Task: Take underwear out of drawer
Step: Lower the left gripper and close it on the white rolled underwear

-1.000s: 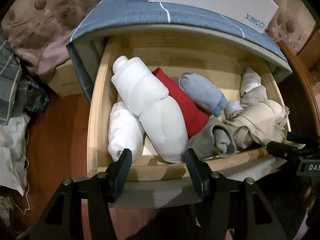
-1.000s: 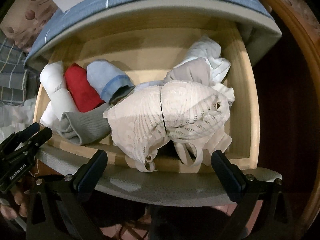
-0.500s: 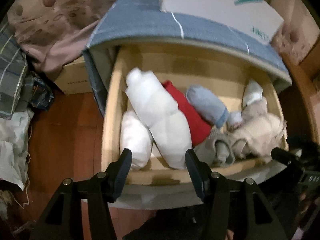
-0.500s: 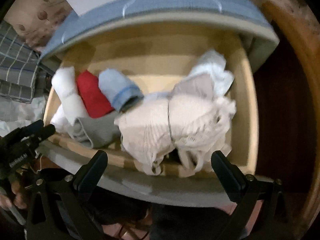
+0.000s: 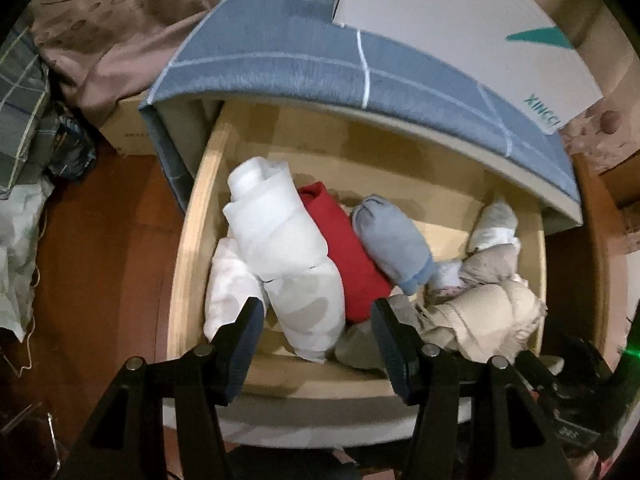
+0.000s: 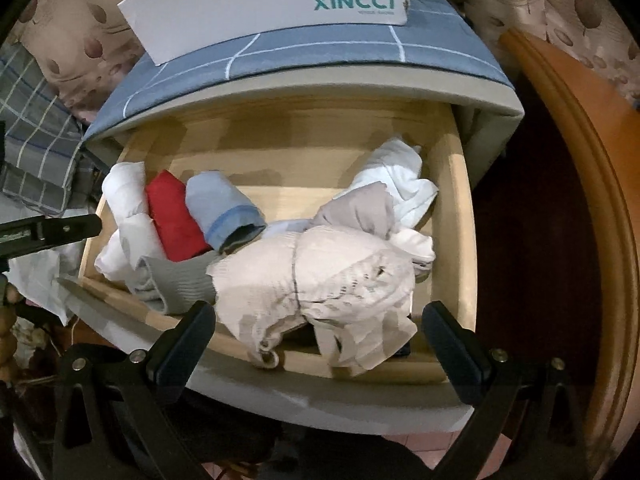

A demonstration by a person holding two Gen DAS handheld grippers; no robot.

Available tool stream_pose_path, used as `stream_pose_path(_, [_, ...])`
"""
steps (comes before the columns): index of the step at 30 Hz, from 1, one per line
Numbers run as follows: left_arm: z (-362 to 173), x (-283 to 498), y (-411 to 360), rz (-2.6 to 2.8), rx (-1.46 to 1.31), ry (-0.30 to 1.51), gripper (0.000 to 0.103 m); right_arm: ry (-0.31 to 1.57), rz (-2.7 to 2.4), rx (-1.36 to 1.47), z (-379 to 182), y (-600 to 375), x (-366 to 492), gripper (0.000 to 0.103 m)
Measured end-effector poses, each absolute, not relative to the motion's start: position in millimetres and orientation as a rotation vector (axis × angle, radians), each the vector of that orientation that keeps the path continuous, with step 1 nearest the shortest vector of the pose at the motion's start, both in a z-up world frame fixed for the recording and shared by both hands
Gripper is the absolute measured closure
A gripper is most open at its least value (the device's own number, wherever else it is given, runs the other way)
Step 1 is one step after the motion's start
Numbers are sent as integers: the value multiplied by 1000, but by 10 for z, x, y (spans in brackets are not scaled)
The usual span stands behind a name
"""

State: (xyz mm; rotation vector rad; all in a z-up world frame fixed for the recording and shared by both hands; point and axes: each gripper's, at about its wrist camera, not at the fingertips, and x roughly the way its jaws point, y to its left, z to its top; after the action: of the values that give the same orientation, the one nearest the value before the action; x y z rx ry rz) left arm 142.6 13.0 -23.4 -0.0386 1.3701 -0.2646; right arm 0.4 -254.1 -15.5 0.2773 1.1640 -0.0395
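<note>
An open wooden drawer (image 5: 188, 264) (image 6: 460, 216) holds rolled and crumpled clothes. From left lie a white roll (image 5: 280, 240) (image 6: 124, 196), a red roll (image 5: 344, 252) (image 6: 172, 216), a blue-grey roll (image 5: 392, 240) (image 6: 220, 208), a grey folded piece (image 6: 176, 280) and a beige lace undergarment (image 6: 320, 276) (image 5: 484, 312) at the front right. My left gripper (image 5: 318, 330) is open above the drawer's front edge, in front of the white roll. My right gripper (image 6: 320, 344) is wide open just before the beige lace piece. Neither touches any cloth.
A blue checked cloth (image 5: 304, 56) covers the cabinet top, with a white XINCCI box (image 6: 280, 4) on it. A curved wooden bed frame (image 6: 576, 128) stands at the right. Checked fabric (image 6: 32, 128) and a cardboard box (image 5: 128, 132) lie at the left on the wooden floor (image 5: 100, 248).
Both grippers have pulled back and risen, so the drawer looks smaller and the cabinet top and box show more. The clothes have not moved.
</note>
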Motion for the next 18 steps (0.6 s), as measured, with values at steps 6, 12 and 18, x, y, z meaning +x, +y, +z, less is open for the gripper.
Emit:
stream_pose_path(6, [-450, 1582, 118, -194, -48, 1395, 46, 1172, -39, 293, -305, -2607, -8, 1])
stream_pose_path(12, [-666, 1673, 79, -178, -67, 1435, 46, 1183, -19, 396, -398, -2719, -2, 1])
stream_pose_path(18, [-857, 1711, -34, -139, -25, 1445, 46, 1191, -8, 407, -427, -2724, 8, 1])
